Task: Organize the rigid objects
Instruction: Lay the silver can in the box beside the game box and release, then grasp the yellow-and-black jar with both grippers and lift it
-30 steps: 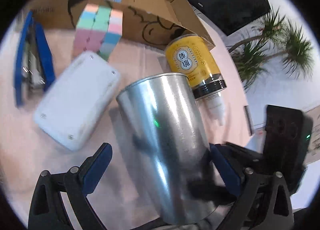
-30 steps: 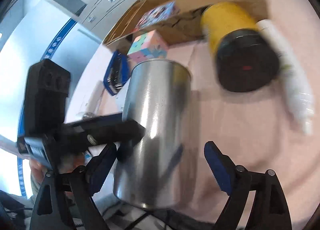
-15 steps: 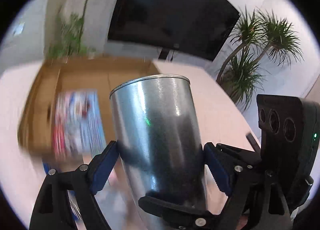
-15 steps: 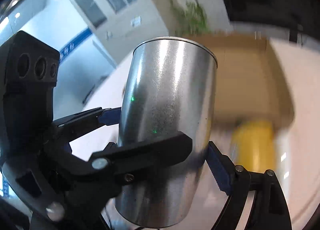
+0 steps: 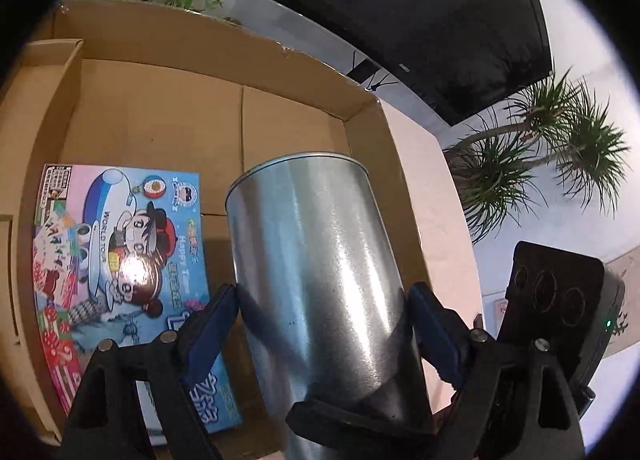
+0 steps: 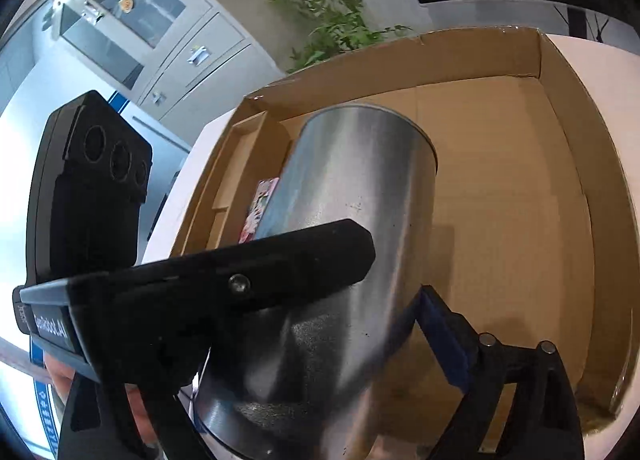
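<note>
Metal can [image 5: 316, 272] clamped between blue pads of left gripper [image 5: 320, 324], right gripper [image 6: 320, 324] wide too, its jaws just opening around it, above cardboard box [image 5: 160, 108]

Each gripper [image 5: 320, 324] is matte black with silver rivets, blue finger pads [image 5: 208, 324] and a three-lens camera block [image 5: 548, 300].

Both wrist views look steeply down, close, sharing the cardboard box [image 5: 372, 132] interior.
</note>
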Demonstrator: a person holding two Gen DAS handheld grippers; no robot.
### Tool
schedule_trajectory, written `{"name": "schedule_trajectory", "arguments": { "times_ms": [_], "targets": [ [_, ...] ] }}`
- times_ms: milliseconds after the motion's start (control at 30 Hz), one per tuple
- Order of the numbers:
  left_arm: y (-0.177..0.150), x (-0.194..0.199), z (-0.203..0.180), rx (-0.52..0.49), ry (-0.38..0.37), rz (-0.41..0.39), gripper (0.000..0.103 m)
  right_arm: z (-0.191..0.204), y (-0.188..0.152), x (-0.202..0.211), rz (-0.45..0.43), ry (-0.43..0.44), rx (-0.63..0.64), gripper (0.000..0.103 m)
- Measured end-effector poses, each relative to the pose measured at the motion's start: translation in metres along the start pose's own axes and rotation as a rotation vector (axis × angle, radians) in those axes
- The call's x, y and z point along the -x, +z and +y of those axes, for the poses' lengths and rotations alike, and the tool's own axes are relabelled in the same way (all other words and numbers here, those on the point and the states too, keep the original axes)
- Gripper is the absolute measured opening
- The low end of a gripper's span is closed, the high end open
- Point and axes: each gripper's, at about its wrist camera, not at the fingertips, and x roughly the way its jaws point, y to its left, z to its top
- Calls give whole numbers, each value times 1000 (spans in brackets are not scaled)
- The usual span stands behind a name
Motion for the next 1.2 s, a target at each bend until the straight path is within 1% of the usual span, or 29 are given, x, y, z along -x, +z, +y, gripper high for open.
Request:
{"name": "schedule_trajectory", "arguments": {
  "times_ms": [33, 67, 100, 167, 233, 267, 300, 333, 400, 433, 467, 533, 567, 633, 667, 733, 767, 833, 867, 900, 933, 967, 1000, 1033, 1067, 1100, 1133, 1167, 1200],
  "targets": [
    [2, -2, 1, 8, -1, 7, 86, -1, 3, -1, 2, -2, -3, 94],
    [4, -5, -1, -13, 27, 15, 86, -2, 5, -2, 9, -5, -10, 91],
    [7, -6, -2, -22, 44, 19, 86, -4, 3, 0, 20, -26, -2, 89],
    [6, -9, -3, -4, 53, 27, 86, -5, 8, -2, 31, -47, 3, 87],
    [10, -11, 2, 6, 58, 41, 86, -12, 11, -6, 42, -37, -25, 86],
    [7, -18, 5, 16, 70, 65, 85, -14, 9, -8, 52, -41, -24, 86],
    [6, -24, 6, 22, 87, 85, 85, -11, 13, -24, 60, -49, -29, 86],
    [1, -30, 7, 26, 117, 107, 85, -16, 8, -30, 81, -57, -40, 85],
    [-5, -37, 5, -4, 157, 120, 83, -21, -2, -41, 117, -69, -58, 85],
    [-8, -37, 1, -34, 175, 107, 83, -23, -6, -45, 127, -87, -63, 86],
    [-12, -35, -3, -55, 212, 96, 83, -23, -9, -48, 139, -97, -68, 87],
    [-16, -29, -7, -60, 247, 77, 83, -23, -13, -48, 154, -84, -70, 88],
    [-20, -23, -10, -67, 269, 60, 83, -21, -17, -41, 152, -76, -54, 89],
    [-33, -1, -18, -100, 327, -6, 83, -14, -29, -17, 113, -94, -10, 89],
    [-45, 15, -26, -128, 353, -52, 83, -12, -36, 2, 78, -103, 19, 91],
    [-67, 37, -41, -166, 375, -116, 85, -7, -51, 38, 19, -128, 75, 94],
    [-86, 50, -51, -196, 376, -164, 85, -10, -64, 60, -25, -162, 108, 95],
    [-113, 60, -65, -223, 366, -201, 85, -22, -84, 86, -70, -216, 131, 96],
    [-131, 61, -72, -239, 349, -204, 85, -30, -91, 93, -70, -236, 133, 96],
    [-140, 58, -78, -240, 335, -203, 85, -42, -103, 97, -56, -260, 127, 96],
    [-153, 54, -81, -231, 308, -199, 85, -55, -110, 97, -35, -275, 101, 94],
    [-162, 53, -80, -218, 284, -188, 85, -68, -119, 95, -11, -270, 60, 88],
    [-167, 48, -80, -208, 262, -173, 85, -73, -122, 95, 1, -233, 42, 86],
    [-173, 41, -79, -196, 233, -146, 85, -72, -126, 92, 15, -206, 43, 82],
    [-176, 35, -78, -183, 217, -122, 85, -67, -132, 90, 28, -202, 61, 78],
    [-178, 28, -74, -161, 195, -89, 85, -57, -138, 86, 42, -206, 91, 76],
    [-180, 23, -69, -137, 165, -60, 85, -44, -145, 79, 72, -217, 124, 79],
    [-180, 16, -63, -103, 121, -25, 85, -33, -150, 74, 81, -216, 154, 80],
    [-182, 12, -60, -83, 99, -2, 85, -23, -156, 70, 94, -184, 182, 80]
  ]
}}
